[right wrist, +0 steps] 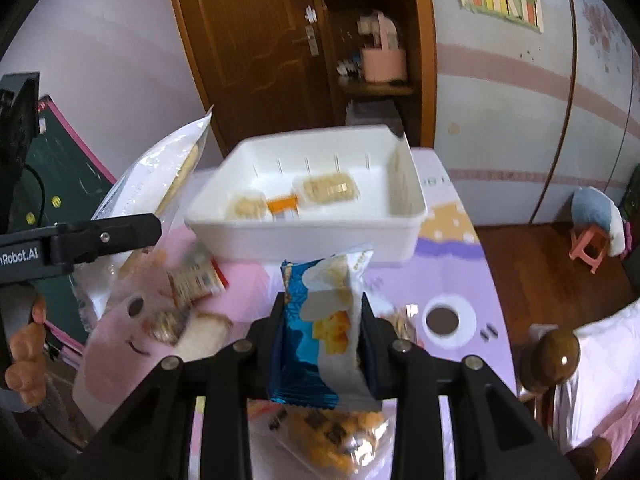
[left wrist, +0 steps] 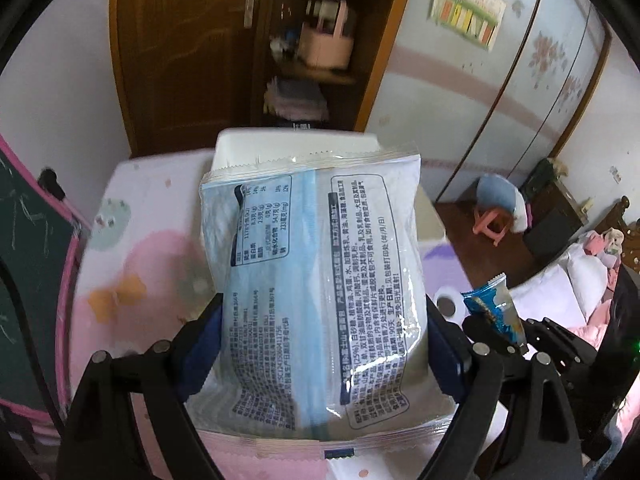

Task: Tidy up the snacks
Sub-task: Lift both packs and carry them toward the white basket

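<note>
- Left claw: jaws set wide and pressed against both sides of a large pale-blue snack bag. The printed back of the bag faces the camera, with text panels legible as print only. The bag is held up off the table.
- The far end of that bag overlaps the near rim of the white bin in the left wrist view. Whether it touches the rim cannot be told.
- Right claw: jaws narrowed on a small blue-and-white snack packet, with a pad against each long side. The packet stands roughly upright between the pads and is lifted clear of the table.
- The same small packet shows at the right edge of the left wrist view, poking up from the other claw.
- White bin: sits on the table just beyond the right claw. Inside are two clear-wrapped pale biscuits and a small orange-and-white packet between them.
- Loose snacks lie on the table left of the right claw. Another wrapped snack with orange and dark pieces lies beneath it.
- The table cover is pink and lilac with cartoon prints.
- A hand grips the left claw's handle at the far left of the right wrist view.
- Background: a wooden door and a shelf holding a pink caddy.
</note>
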A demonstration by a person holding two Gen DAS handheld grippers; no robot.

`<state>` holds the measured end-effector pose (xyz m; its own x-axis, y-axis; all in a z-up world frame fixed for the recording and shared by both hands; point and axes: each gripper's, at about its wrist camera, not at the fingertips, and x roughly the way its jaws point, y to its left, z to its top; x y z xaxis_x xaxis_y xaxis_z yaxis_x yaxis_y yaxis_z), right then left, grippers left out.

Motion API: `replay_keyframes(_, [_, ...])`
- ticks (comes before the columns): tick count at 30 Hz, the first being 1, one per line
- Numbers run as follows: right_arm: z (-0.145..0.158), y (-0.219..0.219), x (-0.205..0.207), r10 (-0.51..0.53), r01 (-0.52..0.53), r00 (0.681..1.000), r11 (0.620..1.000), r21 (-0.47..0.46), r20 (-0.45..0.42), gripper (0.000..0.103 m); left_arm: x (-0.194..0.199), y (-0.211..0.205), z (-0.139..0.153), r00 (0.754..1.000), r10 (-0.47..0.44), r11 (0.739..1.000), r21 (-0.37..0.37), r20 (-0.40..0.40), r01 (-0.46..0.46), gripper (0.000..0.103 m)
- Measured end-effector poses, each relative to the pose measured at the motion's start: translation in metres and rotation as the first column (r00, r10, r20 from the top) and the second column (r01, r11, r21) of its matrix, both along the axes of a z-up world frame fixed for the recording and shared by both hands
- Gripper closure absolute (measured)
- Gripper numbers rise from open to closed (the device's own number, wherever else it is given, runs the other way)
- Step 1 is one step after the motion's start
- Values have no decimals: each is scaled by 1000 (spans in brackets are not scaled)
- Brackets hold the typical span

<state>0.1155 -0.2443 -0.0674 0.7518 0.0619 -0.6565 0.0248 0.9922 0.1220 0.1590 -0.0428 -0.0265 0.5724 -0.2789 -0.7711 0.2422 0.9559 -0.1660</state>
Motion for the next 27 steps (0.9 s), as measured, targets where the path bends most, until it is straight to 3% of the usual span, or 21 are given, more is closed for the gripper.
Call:
replay_keyframes(7, [52,-8,30,-16,19,996,999,-26,88,72,29,-6,49,992,10,998,61,125,-18,15])
replay_keyframes(13, [94,-10,66,-25,36,988,997,-68,154,71,57,-21,72,984,14,995,99,180,-32,14])
replay_keyframes(19, [110,-11,105,-30,43,986,996,-73,166,71,89,-30,71,980,34,991,122,198,-59,14])
replay_keyframes(27, [89,-16,154,-51,56,995,997,-52,91,71,131,-33,41,976,64,984,151,210,-97,14])
